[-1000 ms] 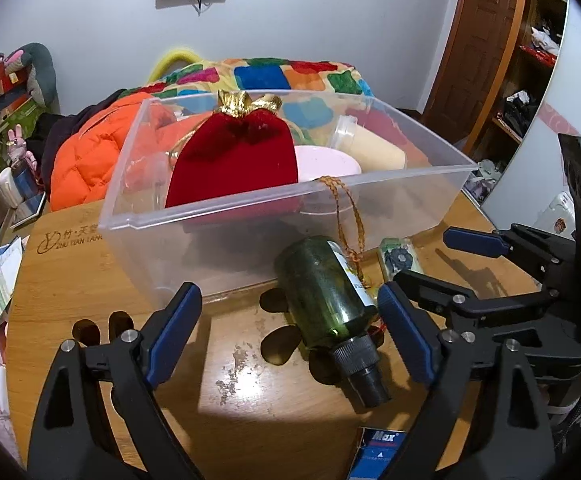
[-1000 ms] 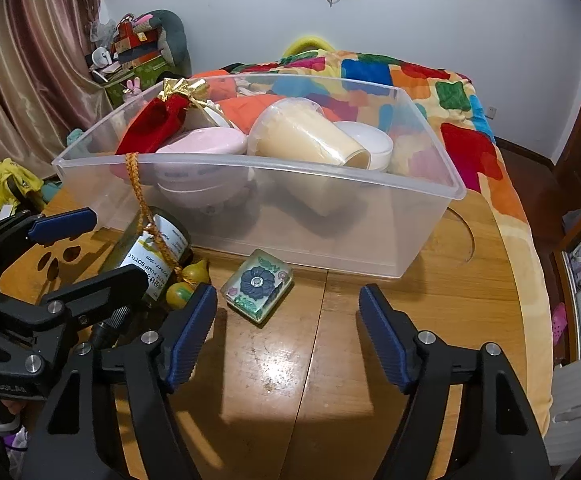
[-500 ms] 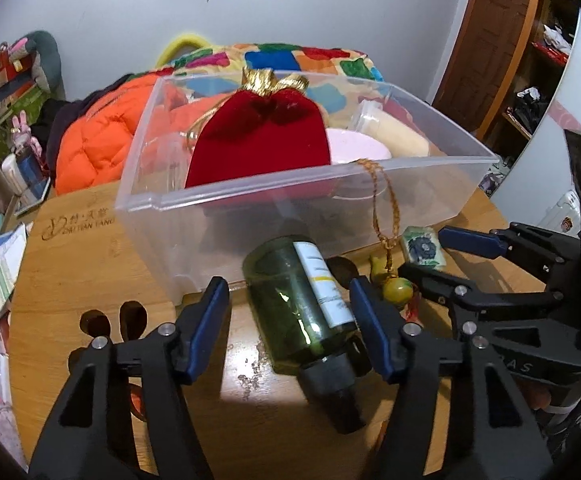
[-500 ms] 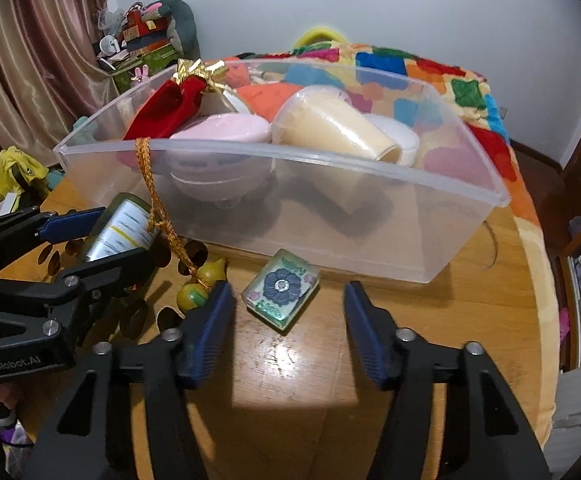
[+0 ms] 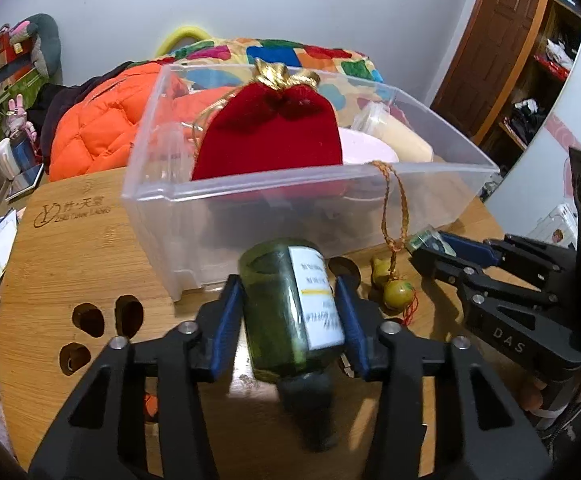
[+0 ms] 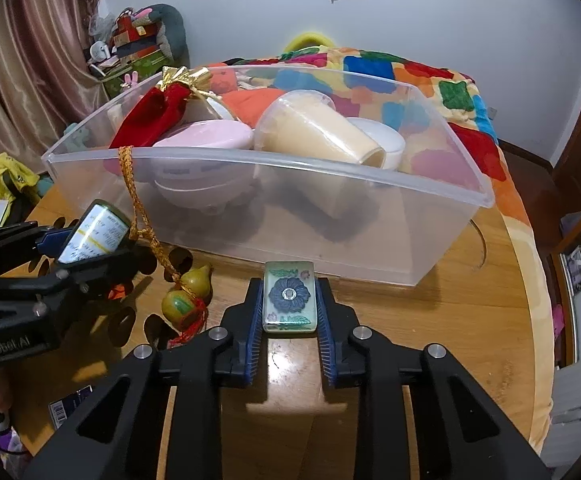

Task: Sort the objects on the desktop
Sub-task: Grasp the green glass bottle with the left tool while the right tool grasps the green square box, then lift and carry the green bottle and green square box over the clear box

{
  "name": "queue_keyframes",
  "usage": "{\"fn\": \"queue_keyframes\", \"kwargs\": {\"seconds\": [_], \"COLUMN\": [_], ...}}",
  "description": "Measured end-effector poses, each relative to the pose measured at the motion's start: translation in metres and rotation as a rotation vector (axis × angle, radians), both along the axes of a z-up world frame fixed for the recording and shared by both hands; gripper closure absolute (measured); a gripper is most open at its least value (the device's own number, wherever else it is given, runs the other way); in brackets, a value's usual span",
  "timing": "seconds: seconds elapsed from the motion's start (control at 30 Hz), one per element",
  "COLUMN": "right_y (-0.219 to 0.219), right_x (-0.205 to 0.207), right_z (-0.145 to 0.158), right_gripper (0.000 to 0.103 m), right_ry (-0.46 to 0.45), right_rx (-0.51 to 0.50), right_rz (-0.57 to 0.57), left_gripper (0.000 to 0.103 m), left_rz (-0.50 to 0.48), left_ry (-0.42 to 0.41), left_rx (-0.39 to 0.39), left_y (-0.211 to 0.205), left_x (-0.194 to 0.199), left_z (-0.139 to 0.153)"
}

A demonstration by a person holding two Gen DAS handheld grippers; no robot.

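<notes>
Since both pieces are bound for the clear bin at upper centre, the left hand-held gripper is closing around the green bottle while the right hand-held gripper clamps the flower tile.

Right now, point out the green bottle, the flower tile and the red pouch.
green bottle (image 5: 286, 312), left wrist view, on its glass body beside the label.
flower tile (image 6: 289, 296), right wrist view, on the blue flower at its centre.
red pouch (image 5: 274, 136), left wrist view, on its velvet front.
</notes>
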State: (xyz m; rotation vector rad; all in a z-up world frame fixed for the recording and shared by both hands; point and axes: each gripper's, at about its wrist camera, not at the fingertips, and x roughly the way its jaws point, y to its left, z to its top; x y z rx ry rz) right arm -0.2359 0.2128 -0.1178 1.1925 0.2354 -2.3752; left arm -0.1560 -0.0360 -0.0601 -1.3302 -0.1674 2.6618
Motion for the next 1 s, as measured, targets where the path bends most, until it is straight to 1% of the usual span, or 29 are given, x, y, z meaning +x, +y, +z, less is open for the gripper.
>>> {"fn": "queue_keyframes", "kwargs": {"seconds": [0.17, 0.3, 0.37, 0.47, 0.6, 1.0], "right_y": [0.008, 0.015, 0.018, 0.018, 0.019, 0.020], "right_x": [0.003, 0.007, 0.010, 0.015, 0.020, 0.026], "right_z": [0.003, 0.012, 0.018, 0.024, 0.031, 0.048], "right_gripper": [0.081, 0.081, 0.081, 0.081, 0.081, 0.081], "right_ry": [-0.015, -0.004, 0.006, 0.022, 0.034, 0.080], "right_rx": [-0.041, -0.087, -0.105, -0.117, -0.130, -0.146], "right_rz": [-0.011, -0.024, -0.022, -0.017, -0.009, 0.008], "left_gripper": [0.061, 0.061, 0.061, 0.061, 0.061, 0.062], "left_rz": [0.010, 0.017, 0.025, 0.036, 0.042, 0.032], "left_ry": [0.015, 0.034, 0.042, 0.056, 0.065, 0.150], "left_rx": [-0.001, -0.011, -0.003, -0.006, 0.014, 0.018], "left_y": [0.000, 0.000, -0.003, -0.004, -0.007, -0.008], "left_x": [0.003, 0.011, 0.015, 0.020, 0.025, 0.032], "left_z": [0.002, 0.003, 0.002, 0.002, 0.004, 0.035]}}
